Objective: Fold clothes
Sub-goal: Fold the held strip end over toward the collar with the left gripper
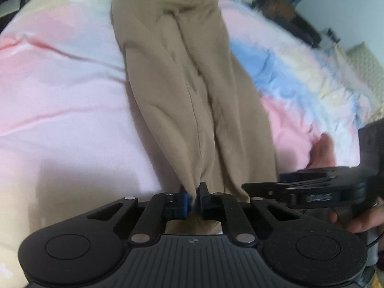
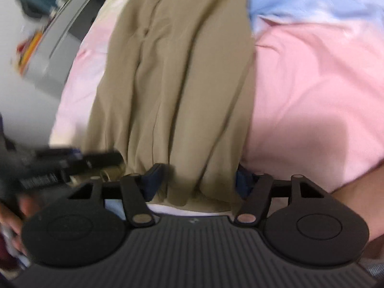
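Garment: tan trousers (image 1: pixel 182 76) lie lengthwise on a bed, legs side by side and creased, near end bunched at the grippers.
Bed cover: pastel sheet (image 1: pixel 72 110) in pink, blue and pale yellow patches, spread beneath the trousers.
Left gripper (image 1: pixel 194 198): jaws clenched on a pinch of the trousers' near edge, blue pads pressing the cloth from both sides.
Right gripper (image 2: pixel 196 182): jaws stand partly apart, straddling a thick bundle of tan cloth; blur hides whether the pads press it, so the grip cannot be told.
Hands: a person's hand (image 1: pixel 324 151) holds the right gripper, seen at the left camera's right edge.
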`<state>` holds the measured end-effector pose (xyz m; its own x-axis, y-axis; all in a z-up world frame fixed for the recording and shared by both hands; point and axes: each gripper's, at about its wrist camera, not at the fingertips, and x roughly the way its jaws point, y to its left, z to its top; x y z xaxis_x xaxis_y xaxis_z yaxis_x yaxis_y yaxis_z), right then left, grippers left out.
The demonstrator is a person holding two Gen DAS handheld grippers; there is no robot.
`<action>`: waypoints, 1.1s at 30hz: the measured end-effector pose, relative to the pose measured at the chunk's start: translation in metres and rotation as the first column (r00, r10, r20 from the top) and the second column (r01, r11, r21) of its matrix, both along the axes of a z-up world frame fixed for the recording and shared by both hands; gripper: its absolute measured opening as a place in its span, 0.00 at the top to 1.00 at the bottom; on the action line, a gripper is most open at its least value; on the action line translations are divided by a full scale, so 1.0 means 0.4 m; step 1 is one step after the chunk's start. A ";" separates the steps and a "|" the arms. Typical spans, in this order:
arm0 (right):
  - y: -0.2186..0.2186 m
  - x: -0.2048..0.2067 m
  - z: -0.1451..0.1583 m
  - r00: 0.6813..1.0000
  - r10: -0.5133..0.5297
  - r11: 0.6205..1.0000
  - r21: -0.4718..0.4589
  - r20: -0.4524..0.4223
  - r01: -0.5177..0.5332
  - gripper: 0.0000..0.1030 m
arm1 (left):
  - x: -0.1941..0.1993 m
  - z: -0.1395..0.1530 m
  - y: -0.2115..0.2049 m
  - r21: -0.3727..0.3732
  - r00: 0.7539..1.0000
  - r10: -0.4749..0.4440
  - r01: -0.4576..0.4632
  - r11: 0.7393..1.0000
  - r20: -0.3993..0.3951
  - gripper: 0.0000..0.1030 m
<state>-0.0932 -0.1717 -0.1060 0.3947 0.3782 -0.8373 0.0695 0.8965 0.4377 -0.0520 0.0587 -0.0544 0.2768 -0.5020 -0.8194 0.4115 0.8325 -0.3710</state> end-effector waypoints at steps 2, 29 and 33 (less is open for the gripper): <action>0.004 -0.007 0.022 0.999 0.004 0.999 -0.046 0.034 -0.002 0.81 | -0.009 0.023 0.026 -0.056 0.999 0.042 -0.040 0.998 0.035 0.95; -0.161 -0.351 0.372 0.816 -0.222 0.966 0.236 0.533 0.109 0.90 | -0.393 0.414 0.128 -0.395 0.863 0.225 -0.033 0.918 0.451 0.96; -0.167 -0.274 0.380 0.805 -0.234 0.967 0.218 0.545 0.133 0.90 | -0.314 0.416 0.094 -0.367 0.850 0.236 -0.055 0.929 0.471 0.96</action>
<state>-0.2027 -0.2384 0.0460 0.8521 0.3597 -0.3802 -0.0779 0.8055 0.5875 -0.1776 0.0964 0.1121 0.6923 -0.6348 -0.3431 0.4981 0.7644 -0.4093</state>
